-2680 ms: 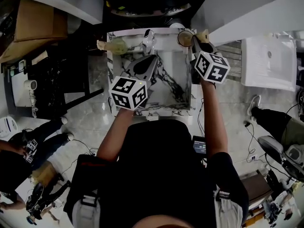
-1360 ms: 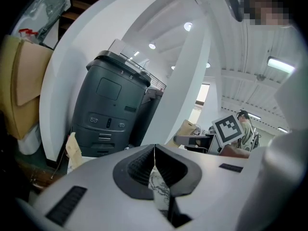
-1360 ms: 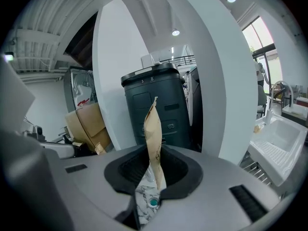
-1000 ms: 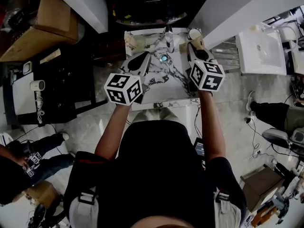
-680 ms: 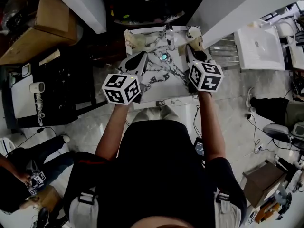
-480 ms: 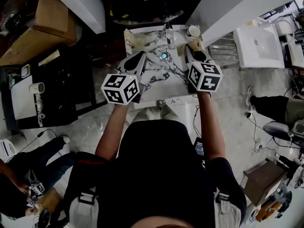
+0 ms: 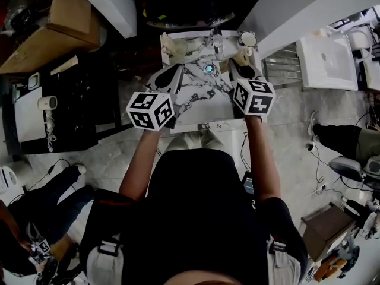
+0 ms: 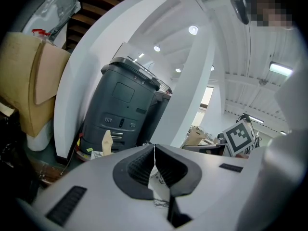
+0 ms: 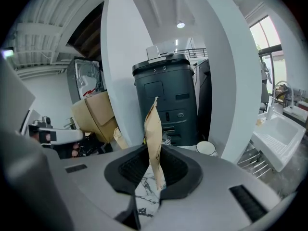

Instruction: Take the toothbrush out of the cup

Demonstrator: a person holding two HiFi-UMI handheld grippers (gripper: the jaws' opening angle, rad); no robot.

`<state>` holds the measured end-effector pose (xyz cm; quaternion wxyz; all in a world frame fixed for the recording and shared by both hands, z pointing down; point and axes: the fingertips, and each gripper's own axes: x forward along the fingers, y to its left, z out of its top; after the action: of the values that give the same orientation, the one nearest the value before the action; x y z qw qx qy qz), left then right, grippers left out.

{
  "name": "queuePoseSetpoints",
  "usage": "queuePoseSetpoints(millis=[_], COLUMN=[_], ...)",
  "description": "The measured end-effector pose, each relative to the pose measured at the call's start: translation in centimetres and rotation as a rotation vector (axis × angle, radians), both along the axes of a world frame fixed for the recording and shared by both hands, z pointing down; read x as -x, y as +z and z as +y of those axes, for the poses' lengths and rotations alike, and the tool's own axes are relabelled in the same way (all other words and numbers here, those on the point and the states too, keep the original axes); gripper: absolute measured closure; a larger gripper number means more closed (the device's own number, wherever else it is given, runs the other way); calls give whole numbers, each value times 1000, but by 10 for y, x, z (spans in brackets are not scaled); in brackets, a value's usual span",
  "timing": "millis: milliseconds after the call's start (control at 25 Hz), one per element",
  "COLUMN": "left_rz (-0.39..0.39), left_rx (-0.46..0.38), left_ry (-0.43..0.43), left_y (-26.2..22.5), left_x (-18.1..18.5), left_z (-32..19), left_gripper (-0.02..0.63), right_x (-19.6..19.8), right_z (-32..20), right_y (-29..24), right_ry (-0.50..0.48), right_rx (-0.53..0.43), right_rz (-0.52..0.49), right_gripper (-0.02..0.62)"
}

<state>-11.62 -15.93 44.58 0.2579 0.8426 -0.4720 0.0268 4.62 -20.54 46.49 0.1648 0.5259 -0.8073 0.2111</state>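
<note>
From the head view, the counter (image 7: 199,100) is set at 12 o'clock of the person, with the tap (image 7: 217,40) planted on its far edge and the drain (image 7: 209,69) just in front of that. The cup (image 7: 247,38) is parked on the far corner at 1 o'clock, a loose paper packet (image 7: 168,43) on the far corner at 11, and a second packet (image 9: 153,124) is pinched in the right gripper (image 9: 155,153) just beside the cup, at its 7 o'clock. The left gripper (image 7: 178,70) is held over the counter's 9 o'clock side, the cardboard box (image 7: 59,19) is found well off at 10, and the spare basin (image 7: 329,58) at 3, a rack (image 7: 278,70) between.
</note>
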Motion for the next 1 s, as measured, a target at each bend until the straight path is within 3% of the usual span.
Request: queuePoseSetpoints(millis=[360, 1000], left_rz=[12, 30], left_rx=[17, 76], left_ry=[-55, -74], left_y=[8, 35], left_x=[21, 31], left_z=[5, -13], left_gripper=[591, 589], right_x=[31, 64], right_z=[1, -19], right_y=[9, 29], right_ry=[-70, -134], right_rx=[19, 41], right_rz=[-8, -30], right_gripper=[511, 511])
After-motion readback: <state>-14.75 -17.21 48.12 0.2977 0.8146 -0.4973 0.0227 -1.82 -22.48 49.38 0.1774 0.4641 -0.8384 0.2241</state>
